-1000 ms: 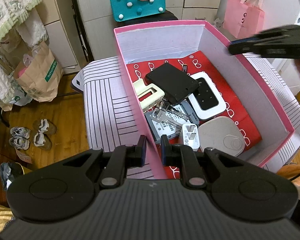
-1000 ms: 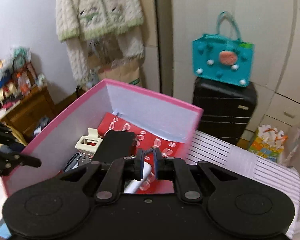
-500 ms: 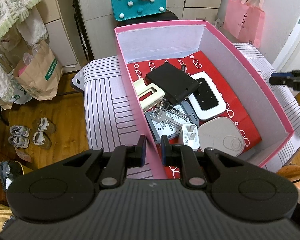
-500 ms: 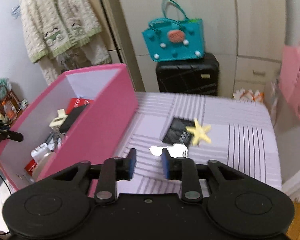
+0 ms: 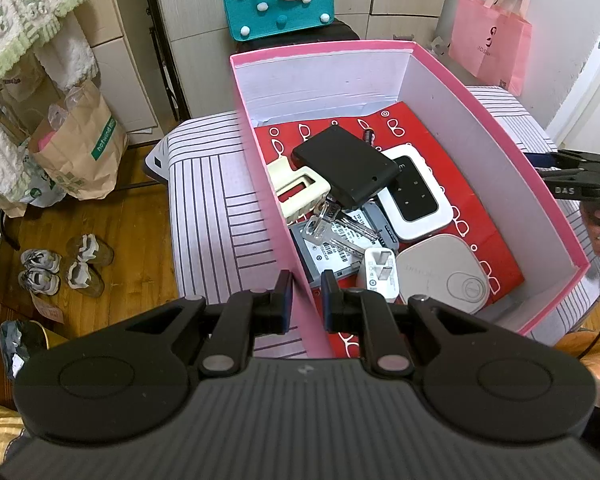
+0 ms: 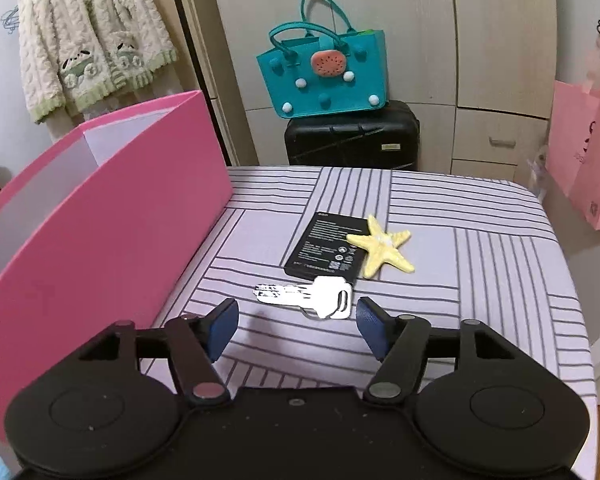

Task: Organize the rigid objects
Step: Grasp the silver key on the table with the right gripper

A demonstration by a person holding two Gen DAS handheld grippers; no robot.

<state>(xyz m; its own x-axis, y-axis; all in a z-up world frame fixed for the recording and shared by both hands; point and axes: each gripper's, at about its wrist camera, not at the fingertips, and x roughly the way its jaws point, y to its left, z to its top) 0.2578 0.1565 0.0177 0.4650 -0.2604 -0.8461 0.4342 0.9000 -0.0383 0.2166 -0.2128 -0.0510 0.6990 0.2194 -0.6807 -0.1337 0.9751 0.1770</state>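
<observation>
Left claw: jaws narrow, clamped on the near wall of the pink box, which sits on the striped table. Right claw: jaws opening, wide apart, nothing between them, poised above the table just short of a white key. Beyond the key lie a black battery and a yellow starfish, touching.

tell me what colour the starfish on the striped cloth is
Pale yellow; the starfish shows best in the right wrist view, lying partly on a black battery.
</observation>
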